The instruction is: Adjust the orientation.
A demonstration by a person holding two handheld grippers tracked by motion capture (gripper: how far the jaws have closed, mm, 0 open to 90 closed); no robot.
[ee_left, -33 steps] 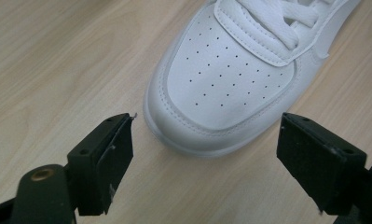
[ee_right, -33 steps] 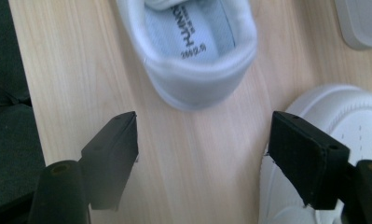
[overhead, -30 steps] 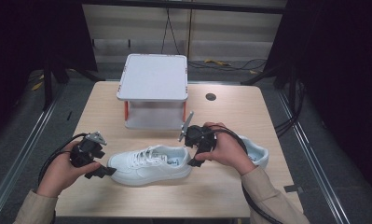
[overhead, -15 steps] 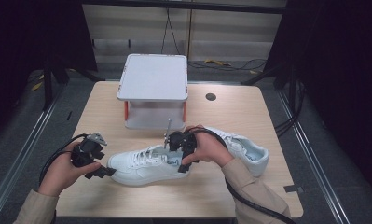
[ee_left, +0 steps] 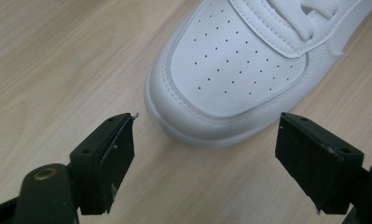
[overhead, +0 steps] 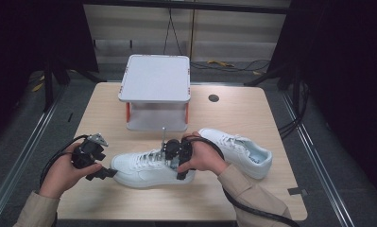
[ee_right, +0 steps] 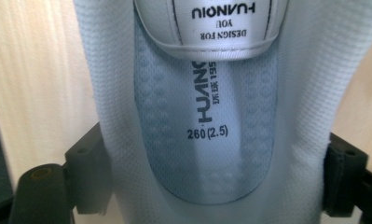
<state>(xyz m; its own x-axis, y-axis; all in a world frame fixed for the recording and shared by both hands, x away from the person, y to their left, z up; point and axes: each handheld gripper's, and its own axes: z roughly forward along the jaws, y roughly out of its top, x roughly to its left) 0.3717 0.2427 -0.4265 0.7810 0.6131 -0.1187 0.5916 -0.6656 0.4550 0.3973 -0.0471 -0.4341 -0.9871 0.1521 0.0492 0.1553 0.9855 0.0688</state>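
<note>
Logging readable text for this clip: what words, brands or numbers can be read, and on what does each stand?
"HUANQIU", "YOU", "DESIGN FOR": upside down on the tongue label of the near shoe.
"HUAN", cut off by the tongue, with small characters beside it too blurred to read: on the insole.
"260(2.5)": on the insole.

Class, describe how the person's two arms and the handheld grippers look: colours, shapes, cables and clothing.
Both forearms wear beige long sleeves. The left gripper is black, with a grey three-cornered plate on top. The right gripper is black too, with a thin upright rod. A black cable loops from each. Close up, the jaws are blocky black pads with small screws.
</note>
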